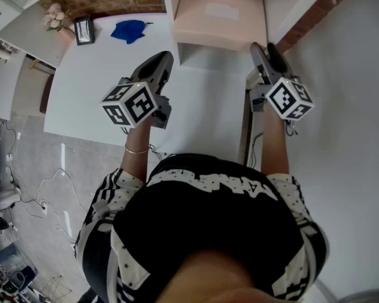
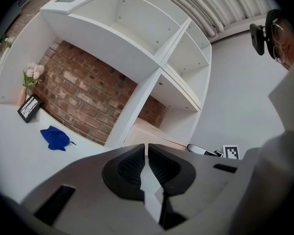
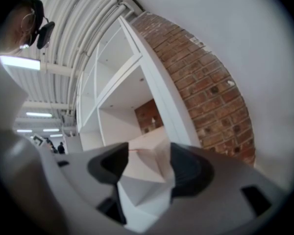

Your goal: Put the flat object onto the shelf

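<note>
Writing: pale label on top of the flat box (image 1: 208,27), print too small to read; framed picture (image 1: 83,30) far left of the left hand-held gripper (image 1: 166,59), marks not legible; black-and-white square markers on both cubes.

Right hand-held gripper (image 1: 265,48): forearm straight ahead from the body, jaws pointing forward; jaws held wide, pinching the near right corner of the flat box, which fills the gap from pad to pad in the right gripper view (image 3: 143,164).

Left hand-held gripper: jaws pressed together, nothing between; angled forward and right above the white surface (image 1: 95,81); bracelet (image 1: 137,149) on that wrist.

Flat box: directly ahead of the right hand-held gripper, in the bottom compartment of the shelf (image 2: 157,72); blue cloth (image 2: 55,137) ahead and left of the left hand-held gripper.
</note>
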`<state>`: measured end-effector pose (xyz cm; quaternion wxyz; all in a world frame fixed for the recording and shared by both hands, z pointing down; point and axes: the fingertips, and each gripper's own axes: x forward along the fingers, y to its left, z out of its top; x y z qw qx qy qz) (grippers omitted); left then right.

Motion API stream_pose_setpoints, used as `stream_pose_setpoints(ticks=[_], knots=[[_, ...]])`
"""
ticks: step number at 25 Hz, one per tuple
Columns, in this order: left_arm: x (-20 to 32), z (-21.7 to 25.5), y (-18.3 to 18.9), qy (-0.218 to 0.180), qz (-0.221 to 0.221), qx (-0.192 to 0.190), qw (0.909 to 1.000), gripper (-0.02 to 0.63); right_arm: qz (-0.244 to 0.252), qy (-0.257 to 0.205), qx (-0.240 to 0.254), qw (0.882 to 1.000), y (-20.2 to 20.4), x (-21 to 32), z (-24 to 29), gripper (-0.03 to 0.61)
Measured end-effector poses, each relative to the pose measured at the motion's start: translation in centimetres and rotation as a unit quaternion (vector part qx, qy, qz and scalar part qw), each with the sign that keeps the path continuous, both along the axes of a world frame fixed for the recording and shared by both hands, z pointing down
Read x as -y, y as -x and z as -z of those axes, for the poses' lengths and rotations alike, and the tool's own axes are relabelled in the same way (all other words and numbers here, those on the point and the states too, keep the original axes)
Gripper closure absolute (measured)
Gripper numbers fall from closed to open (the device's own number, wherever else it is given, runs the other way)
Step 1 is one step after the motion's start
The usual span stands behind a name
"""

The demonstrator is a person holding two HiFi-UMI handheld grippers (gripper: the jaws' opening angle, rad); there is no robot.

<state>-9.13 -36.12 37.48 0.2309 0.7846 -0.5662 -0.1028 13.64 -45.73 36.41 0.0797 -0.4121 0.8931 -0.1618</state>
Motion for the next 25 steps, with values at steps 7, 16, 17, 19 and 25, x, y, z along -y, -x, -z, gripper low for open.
stream_pose_setpoints(ticks=[7, 16, 17, 19, 25], knots=[[-0.5, 0.4, -0.5, -0.006, -0.005, 0.002, 1.0000, 0.565, -0.025, -0.023, 0.032, 0.999, -2.3, -1.6, 1.2, 0.516], [-1.6, 1.1, -0.9, -0.010, -0.010, 0.010, 0.9998, 0.565, -0.015, -0.038, 0.009, 0.999, -2.9, -4.2, 1.8, 0.543], [-1.8, 1.1, -1.0, -0.010, -0.011, 0.011, 0.9998, 0.565, -0.014, -0.038, 0.006, 0.999, -2.9, -4.4, 1.8, 0.545], [-2.1, 1.1, -1.1, -0.008, -0.012, 0.014, 0.9998, 0.565, -0.012, -0.039, 0.002, 0.999, -3.1, -5.0, 1.9, 0.546], [-2.7, 1.0, -1.6, -0.008, -0.015, 0.019, 0.9997, 0.565, -0.011, -0.044, 0.003, 0.999, -3.6, -6.0, 2.0, 0.548]])
